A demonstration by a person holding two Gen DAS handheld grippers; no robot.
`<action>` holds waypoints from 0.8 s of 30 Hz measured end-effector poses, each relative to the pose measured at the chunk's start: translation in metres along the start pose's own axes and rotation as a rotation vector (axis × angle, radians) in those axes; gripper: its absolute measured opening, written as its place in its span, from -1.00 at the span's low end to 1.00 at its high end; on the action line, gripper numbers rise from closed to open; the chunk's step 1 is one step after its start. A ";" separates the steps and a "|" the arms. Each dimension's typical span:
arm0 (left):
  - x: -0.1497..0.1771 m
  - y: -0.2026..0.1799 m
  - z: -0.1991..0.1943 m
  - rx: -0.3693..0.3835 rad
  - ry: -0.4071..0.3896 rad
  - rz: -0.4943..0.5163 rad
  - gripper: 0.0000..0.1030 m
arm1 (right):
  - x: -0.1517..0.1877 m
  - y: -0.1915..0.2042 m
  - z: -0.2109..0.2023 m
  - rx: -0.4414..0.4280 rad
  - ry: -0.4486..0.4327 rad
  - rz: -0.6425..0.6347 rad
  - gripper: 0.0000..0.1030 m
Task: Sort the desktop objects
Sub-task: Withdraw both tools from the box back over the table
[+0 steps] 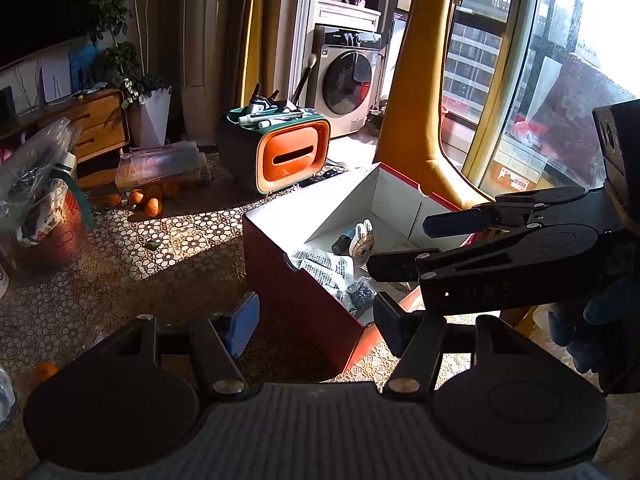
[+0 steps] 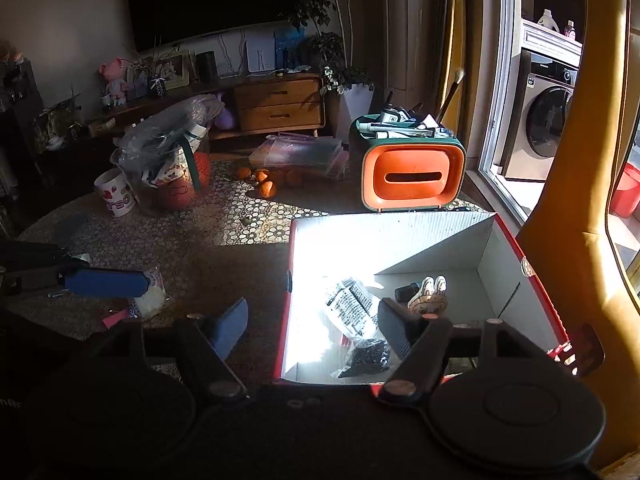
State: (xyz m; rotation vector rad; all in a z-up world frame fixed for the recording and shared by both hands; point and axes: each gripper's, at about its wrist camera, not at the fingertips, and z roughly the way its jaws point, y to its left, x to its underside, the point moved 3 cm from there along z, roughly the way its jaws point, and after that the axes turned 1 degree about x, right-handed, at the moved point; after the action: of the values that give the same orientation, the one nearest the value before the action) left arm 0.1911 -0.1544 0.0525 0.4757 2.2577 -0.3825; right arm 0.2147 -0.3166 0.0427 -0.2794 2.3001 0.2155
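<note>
The small crinkly clear plastic packet with white contents (image 2: 150,298) lay on the lace-patterned tablecloth (image 2: 240,216) to the left of the red cardboard box with a white interior (image 2: 400,236), and it looked light, soft and slippery, best pinched flat across its middle. The left gripper (image 2: 104,283) hovered just beside it and the right gripper (image 2: 312,326) hung over the box's near-left wall. Both sets of jaws stood apart, holding nothing.
</note>
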 end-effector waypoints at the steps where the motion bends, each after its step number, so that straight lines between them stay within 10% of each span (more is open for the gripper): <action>1: 0.002 0.004 -0.006 -0.002 -0.007 -0.006 0.20 | 0.000 0.005 -0.001 -0.004 -0.001 -0.005 0.40; 24: 0.061 0.118 -0.085 -0.138 -0.089 -0.090 0.21 | 0.006 0.133 0.015 -0.154 -0.013 -0.083 0.64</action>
State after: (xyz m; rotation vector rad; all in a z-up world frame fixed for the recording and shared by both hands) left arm 0.1518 -0.0016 0.0476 0.2814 2.2066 -0.2853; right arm 0.1854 -0.1855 0.0372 -0.4499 2.2570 0.3511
